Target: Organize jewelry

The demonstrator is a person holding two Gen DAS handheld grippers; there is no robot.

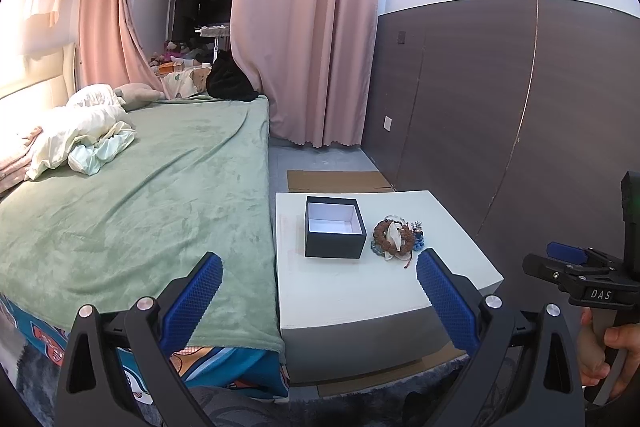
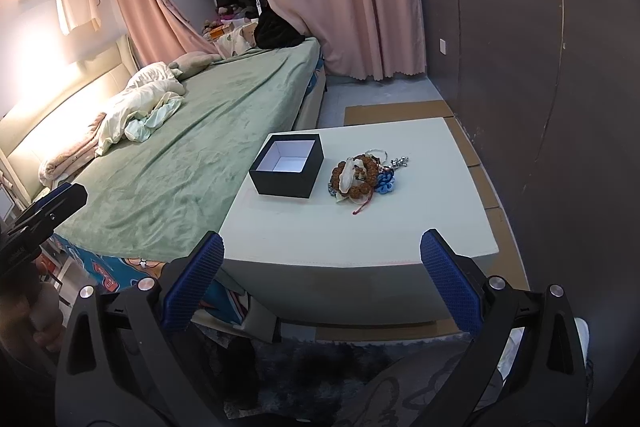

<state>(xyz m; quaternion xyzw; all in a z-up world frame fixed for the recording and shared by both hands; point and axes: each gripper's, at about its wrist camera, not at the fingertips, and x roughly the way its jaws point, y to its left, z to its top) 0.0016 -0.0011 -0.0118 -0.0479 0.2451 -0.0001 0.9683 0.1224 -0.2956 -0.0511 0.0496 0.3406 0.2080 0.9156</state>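
An open black box with a white inside stands empty on the white table. To its right lies a pile of jewelry: a brown bead bracelet, a white shell-like piece, blue beads, a silver charm and a red cord. My left gripper is open and empty, short of the table's near edge. My right gripper is open and empty, also short of the near edge. The right gripper shows at the right edge of the left wrist view.
A bed with a green blanket touches the table's left side. A dark wood wall panel runs along the right. Flat cardboard lies on the floor behind the table. Pink curtains hang at the back.
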